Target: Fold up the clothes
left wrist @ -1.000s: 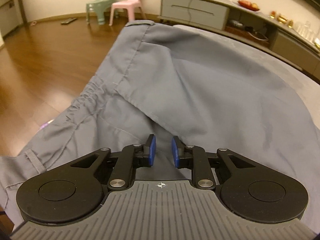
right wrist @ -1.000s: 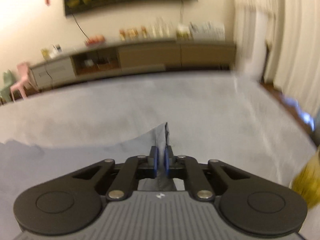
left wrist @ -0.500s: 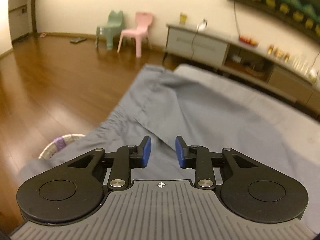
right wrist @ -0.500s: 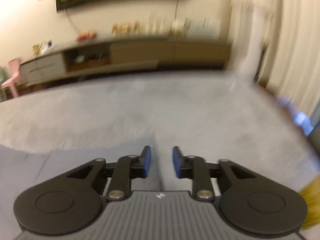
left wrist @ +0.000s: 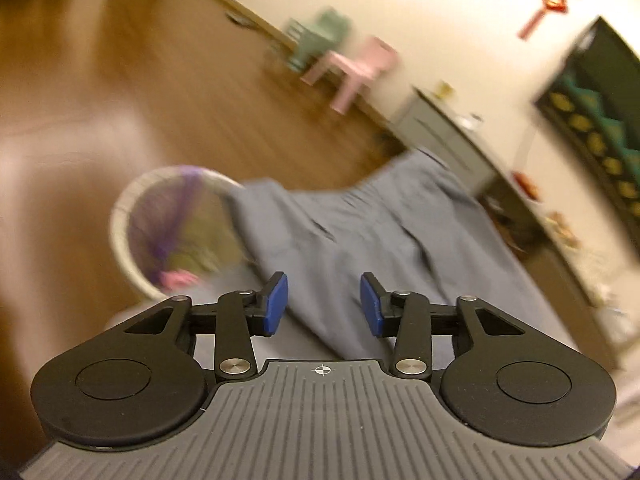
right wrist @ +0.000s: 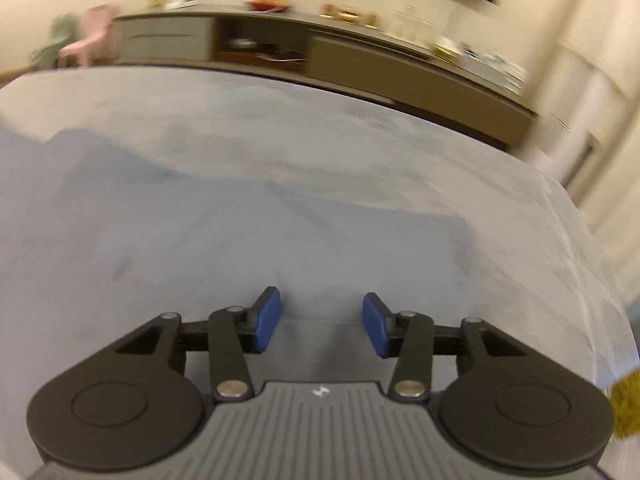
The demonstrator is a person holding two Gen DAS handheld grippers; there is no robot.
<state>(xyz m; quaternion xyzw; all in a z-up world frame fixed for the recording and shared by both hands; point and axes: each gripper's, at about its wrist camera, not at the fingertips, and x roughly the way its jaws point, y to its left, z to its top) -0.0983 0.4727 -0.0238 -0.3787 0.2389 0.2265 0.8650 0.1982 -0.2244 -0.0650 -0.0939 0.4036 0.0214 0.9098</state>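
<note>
A grey-blue garment lies spread on a grey padded surface, one end hanging over the left edge. In the right wrist view the garment is a flat blue-grey sheet under and ahead of the gripper. My left gripper is open and empty, raised above the garment's near part. My right gripper is open and empty, just above the garment's near edge. Both views are blurred by motion.
A white laundry basket with purple and pink clothes stands on the wooden floor left of the surface. A pink chair, a green chair and a long sideboard stand by the wall. A yellow object shows at the right edge.
The right gripper let go of the garment corner it pinched a second ago. Both grippers opened wider and lifted. The left view swung left, so the basket now shows.
</note>
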